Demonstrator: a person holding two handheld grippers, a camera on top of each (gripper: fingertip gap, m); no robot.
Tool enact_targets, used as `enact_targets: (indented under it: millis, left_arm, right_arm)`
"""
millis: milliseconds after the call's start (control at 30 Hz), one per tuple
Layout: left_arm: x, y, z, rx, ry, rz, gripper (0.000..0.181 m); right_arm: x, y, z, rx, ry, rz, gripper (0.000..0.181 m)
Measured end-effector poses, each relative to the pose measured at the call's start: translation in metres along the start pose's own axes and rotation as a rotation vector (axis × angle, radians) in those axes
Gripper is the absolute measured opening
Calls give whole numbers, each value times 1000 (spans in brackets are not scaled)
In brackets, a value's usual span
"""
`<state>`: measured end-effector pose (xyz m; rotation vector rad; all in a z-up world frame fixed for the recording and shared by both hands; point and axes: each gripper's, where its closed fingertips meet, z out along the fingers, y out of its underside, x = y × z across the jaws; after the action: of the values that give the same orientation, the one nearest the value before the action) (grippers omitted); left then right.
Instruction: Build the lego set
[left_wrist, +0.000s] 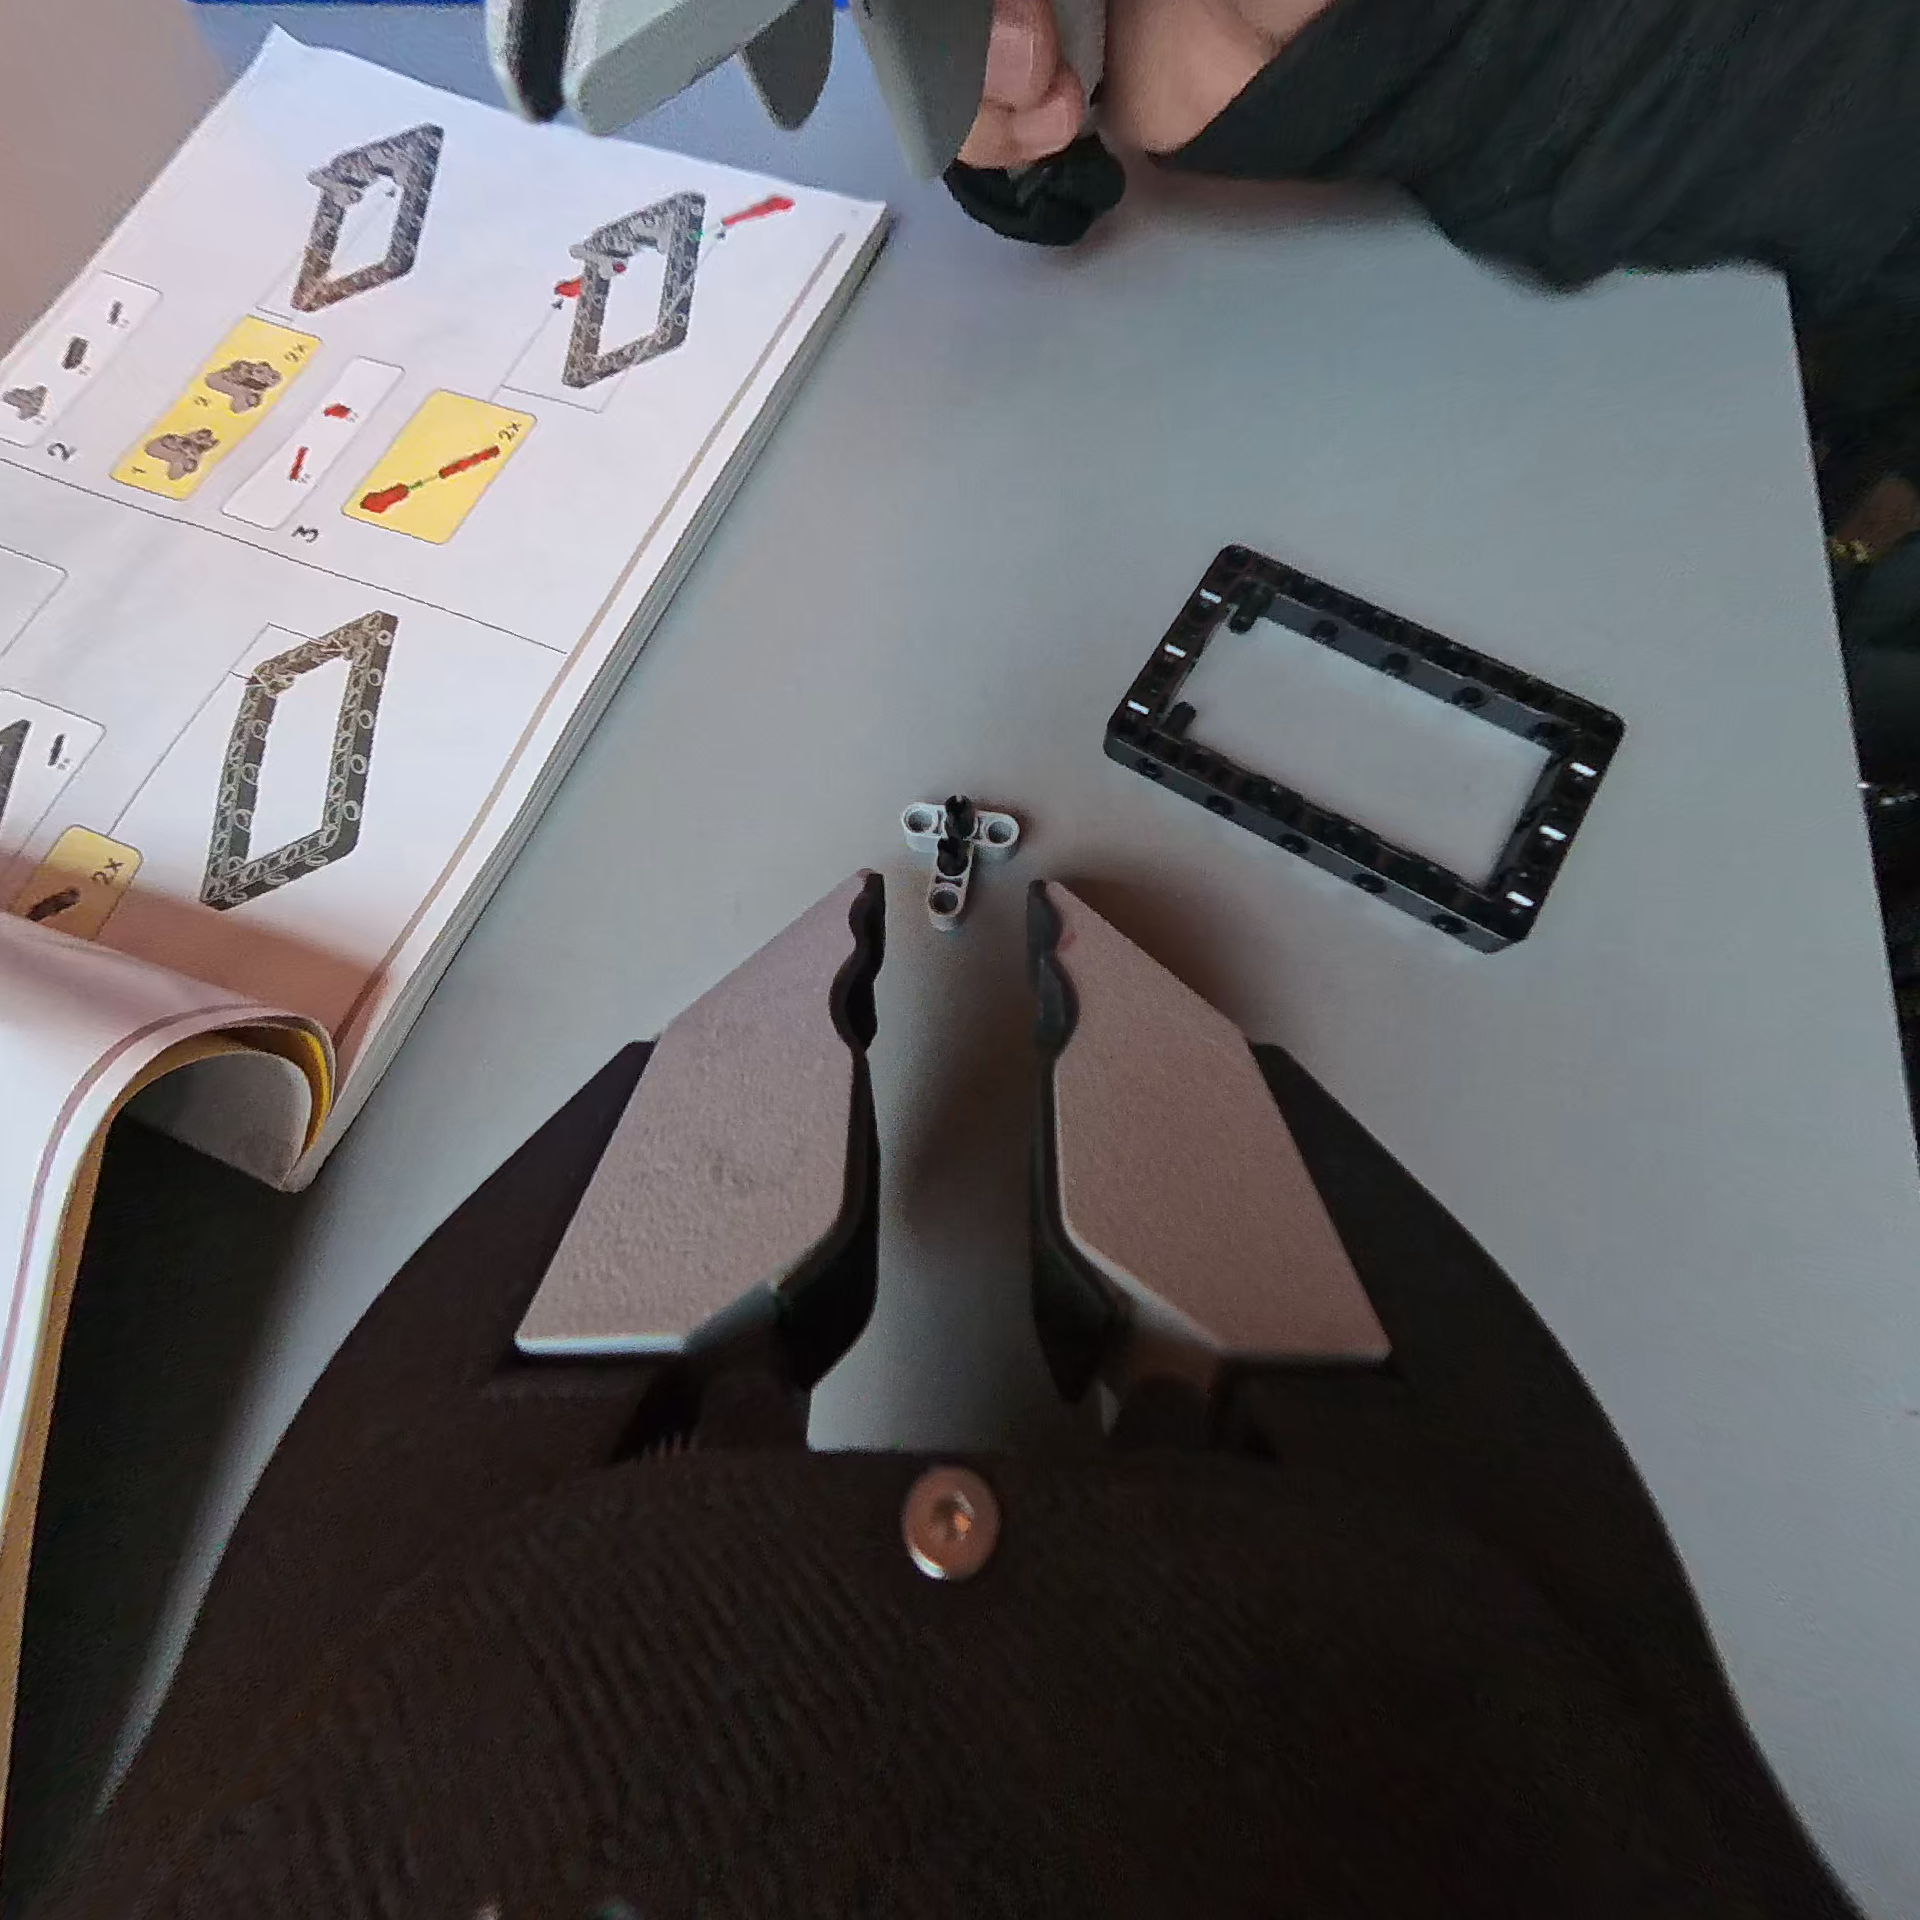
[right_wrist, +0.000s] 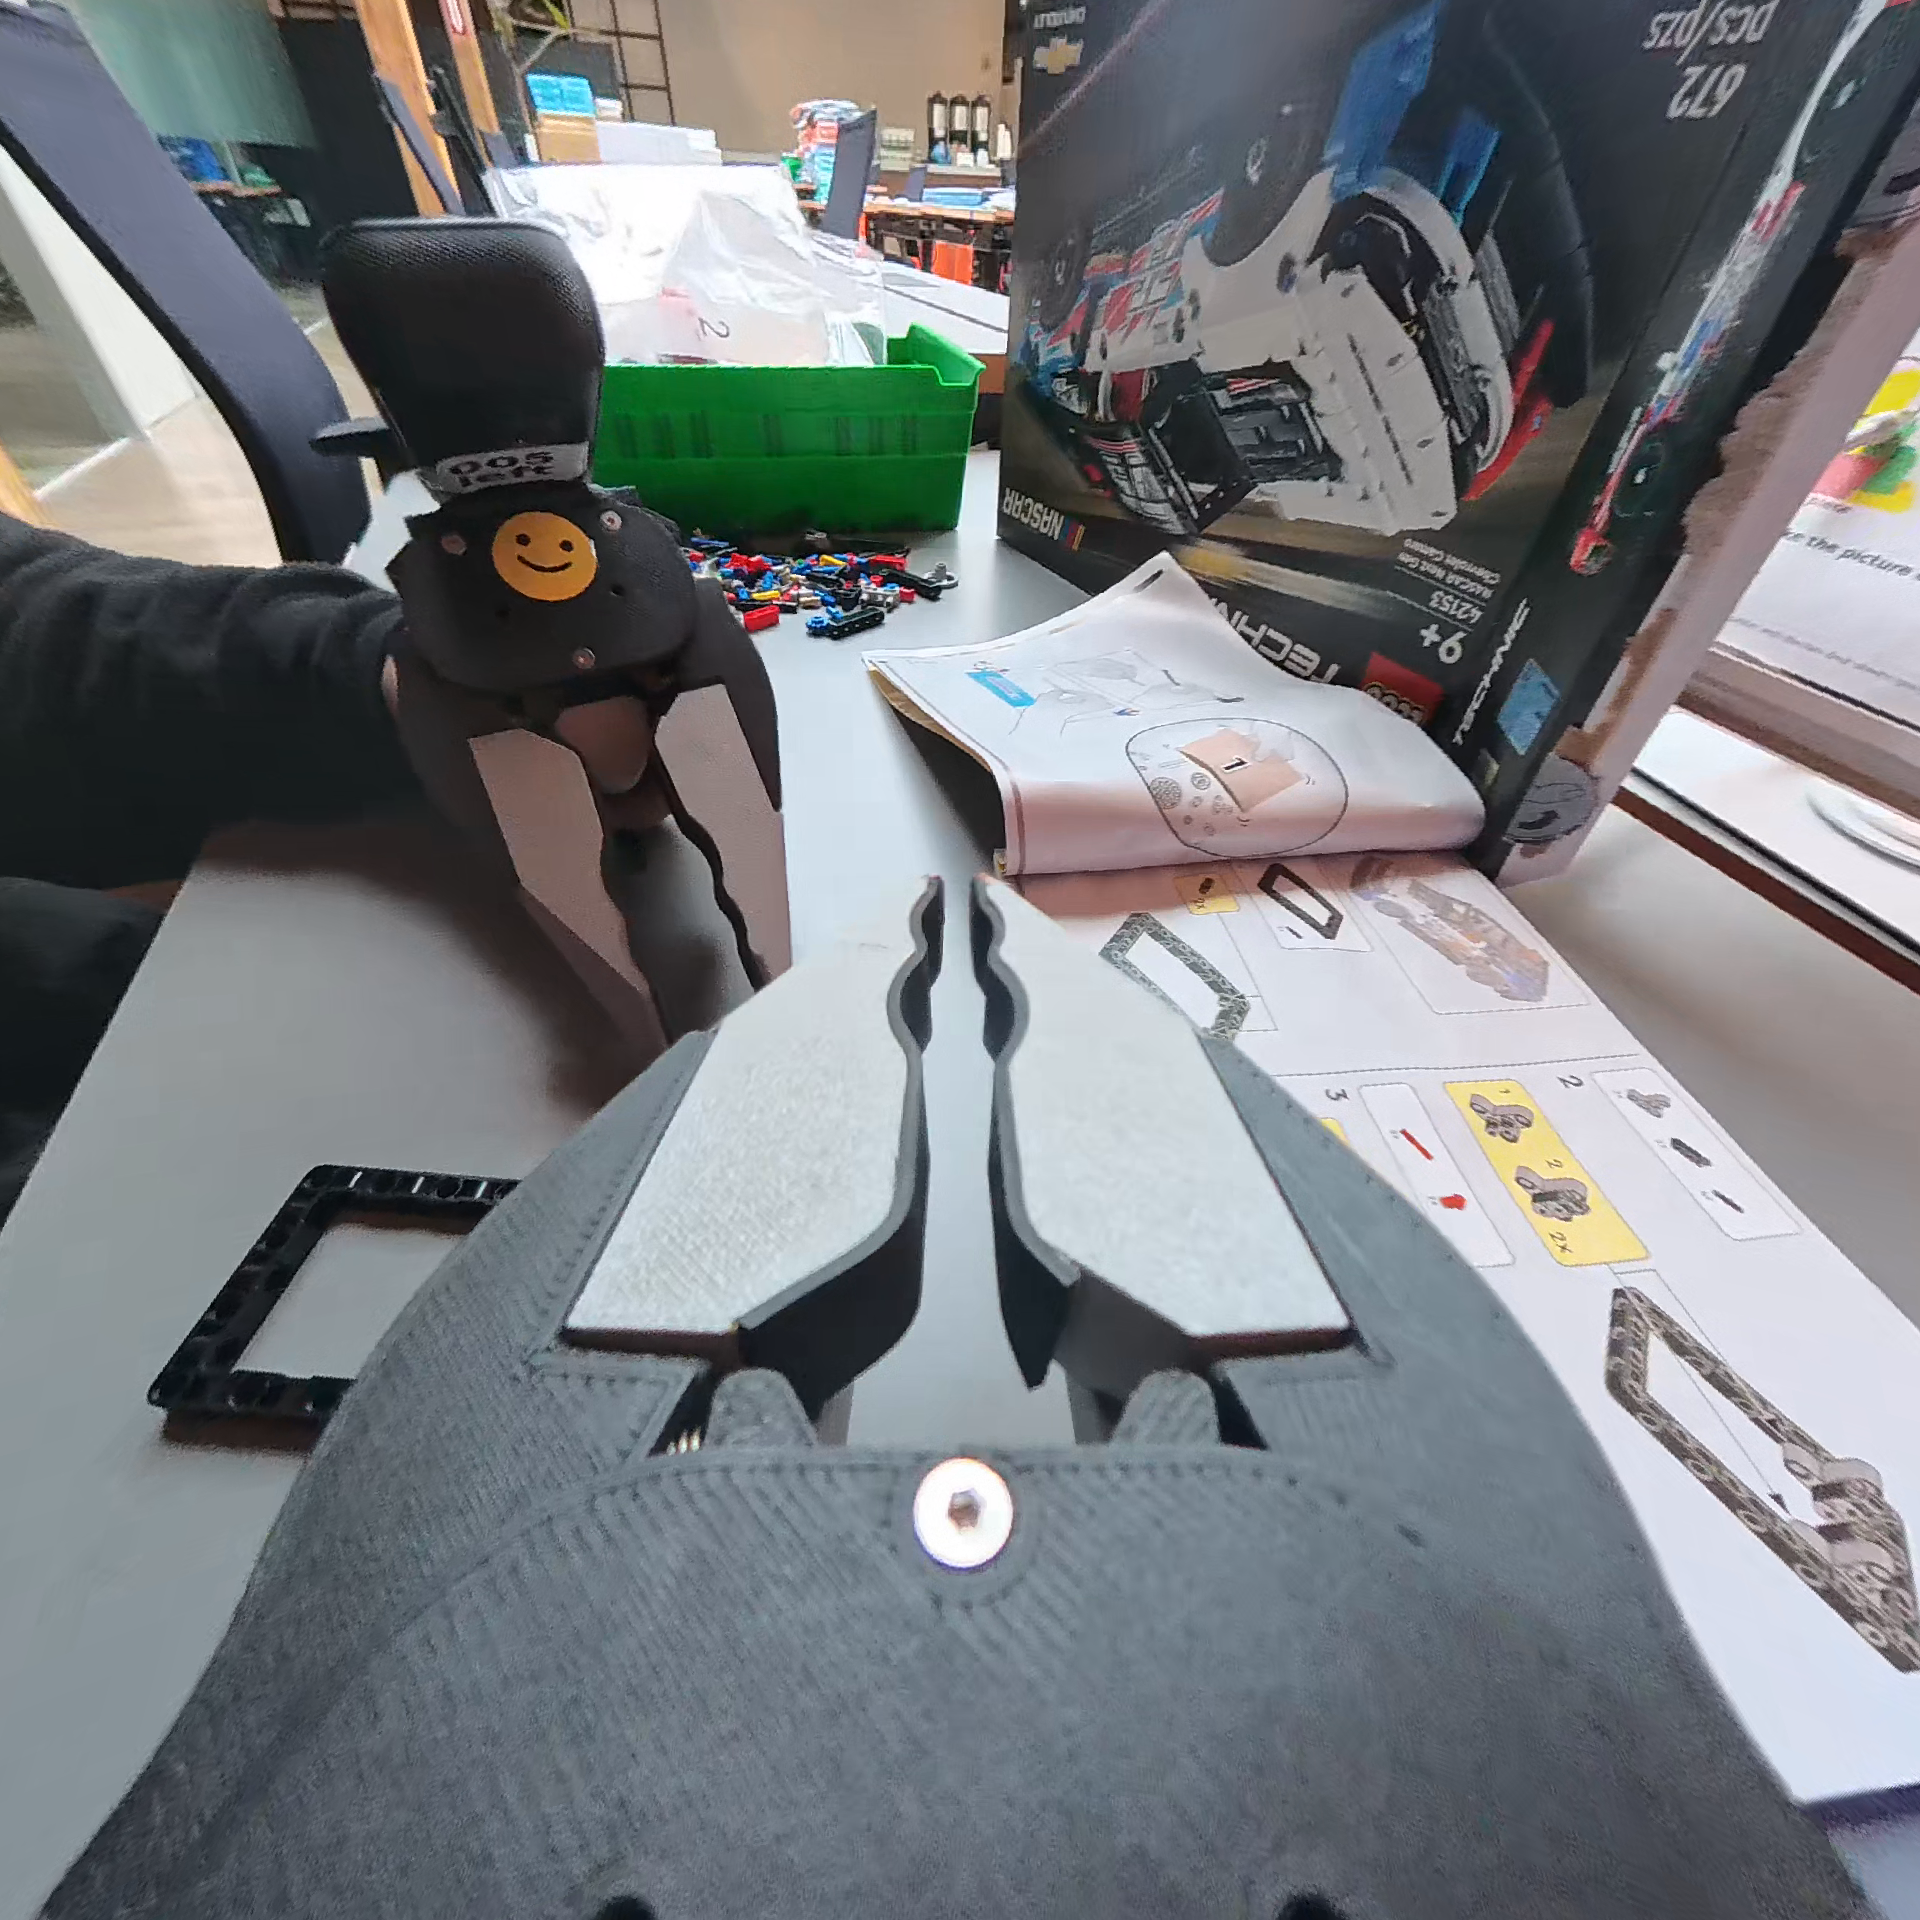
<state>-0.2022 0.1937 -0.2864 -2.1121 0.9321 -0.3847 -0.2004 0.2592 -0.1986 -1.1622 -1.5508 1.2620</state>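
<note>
In the left wrist view, our left gripper (left_wrist: 956, 904) hangs low over the grey table (left_wrist: 1039, 468) with its jaws narrowly apart and empty. The small grey T-shaped piece (left_wrist: 956, 852), with two black pins standing in it, lies just ahead of the fingertips, its stem pointing into the gap. The black rectangular frame (left_wrist: 1361, 748) lies flat to the right, well apart from the piece, and the open instruction booklet (left_wrist: 364, 520) sits to the left. To do this pickup well, we judge we should centre the stem between the jaws, come down squarely and close on the flat grey sides, not on the pins, so the piece doesn't twist or skid.

In the right wrist view, our right gripper (right_wrist: 958, 904) is raised above the table, jaws nearly together and holding nothing. A corner of the frame shows at lower left. Farther off we see the loose parts (right_wrist: 821, 592), a green bin (right_wrist: 790, 436) and the set's box (right_wrist: 1351, 312).
</note>
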Motion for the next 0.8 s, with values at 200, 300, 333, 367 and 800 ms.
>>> enact_targets:
  millis: [200,300,333,367,800]
  left_arm:
    - [-9,-15,-18,131,-49,-34,24]
    - [-13,-21,-23,175,-68,-48,24]
    - [-15,-23,-25,184,-82,-48,24]
    - [-17,-25,-28,195,-97,-43,24]
    - [-45,-25,-123,261,-152,-116,18]
  right_arm:
    - [4,-9,-6,39,35,-14,5]
    - [11,-6,-6,19,78,-15,6]
    - [13,-4,-5,4,83,-18,7]
    - [15,-1,-5,-14,93,-21,7]
    - [20,17,7,-76,80,11,5]
